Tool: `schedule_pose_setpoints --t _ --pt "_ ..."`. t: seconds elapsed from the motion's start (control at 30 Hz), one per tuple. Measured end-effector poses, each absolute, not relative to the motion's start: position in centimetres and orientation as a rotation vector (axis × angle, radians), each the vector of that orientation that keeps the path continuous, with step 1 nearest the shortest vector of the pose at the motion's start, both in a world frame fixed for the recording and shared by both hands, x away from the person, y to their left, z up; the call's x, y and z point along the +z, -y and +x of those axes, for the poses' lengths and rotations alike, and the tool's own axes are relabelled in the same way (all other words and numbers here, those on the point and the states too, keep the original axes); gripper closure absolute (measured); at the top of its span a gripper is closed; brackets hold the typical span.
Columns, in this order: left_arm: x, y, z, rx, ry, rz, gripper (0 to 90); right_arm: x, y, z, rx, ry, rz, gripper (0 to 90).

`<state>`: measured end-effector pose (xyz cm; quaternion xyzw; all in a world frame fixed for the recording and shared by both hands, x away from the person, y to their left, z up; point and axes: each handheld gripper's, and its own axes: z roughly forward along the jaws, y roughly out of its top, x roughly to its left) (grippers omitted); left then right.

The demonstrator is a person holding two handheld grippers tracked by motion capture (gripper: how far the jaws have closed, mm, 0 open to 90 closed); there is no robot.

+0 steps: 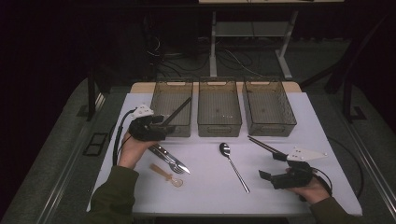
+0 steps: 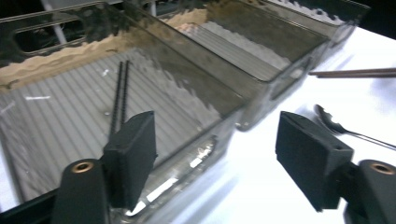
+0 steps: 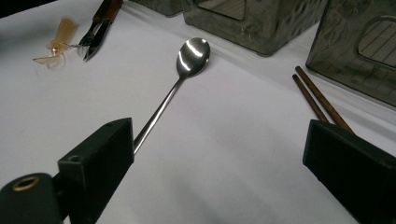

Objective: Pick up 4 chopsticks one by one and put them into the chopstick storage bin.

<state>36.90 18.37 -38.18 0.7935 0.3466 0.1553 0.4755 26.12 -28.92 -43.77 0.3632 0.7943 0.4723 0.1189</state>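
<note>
- Hovering at the near edge of the left bin, the left gripper has its fingers apart with nothing between them.
- Dark chopsticks lie inside that left bin, slanting from its near end toward its far right corner; in the left gripper view they rest as a close pair on the ribbed floor, just beyond the left finger.
- The left bin, the middle bin and the right bin stand side by side at the far side of the white desk; all are smoky and see-through.
- The right gripper sits low at the near right of the desk, its fingers wide apart and empty.
- A second pair of brown chopsticks lies on the desk just in front of the right bin, close to the right gripper.
- A metal spoon lies on the desk between the two hands, its bowl pointing toward the bins; in the right gripper view its handle runs toward the left finger.
- A fork and knife lie together near the left hand, and a small pale wooden spoon lies just in front of them.
</note>
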Motion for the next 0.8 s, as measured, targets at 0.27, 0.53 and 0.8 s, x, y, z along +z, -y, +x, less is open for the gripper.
schedule_pose_setpoints --t 0.27,0.53,0.8 --pt "-39.1 -17.8 34.4 0.354 -0.787 1.966 15.7 -43.7 29.0 26.1 1.387 -2.316 1.064 8.7" --pt "-40.3 -17.7 32.2 0.321 -0.754 1.983 2.9 -43.7 29.0 26.1 1.392 -2.313 1.065 8.7" --pt "-41.4 -17.2 30.2 0.282 -0.718 1.998 0.0 -43.7 29.0 26.0 1.386 -2.316 1.064 8.7"
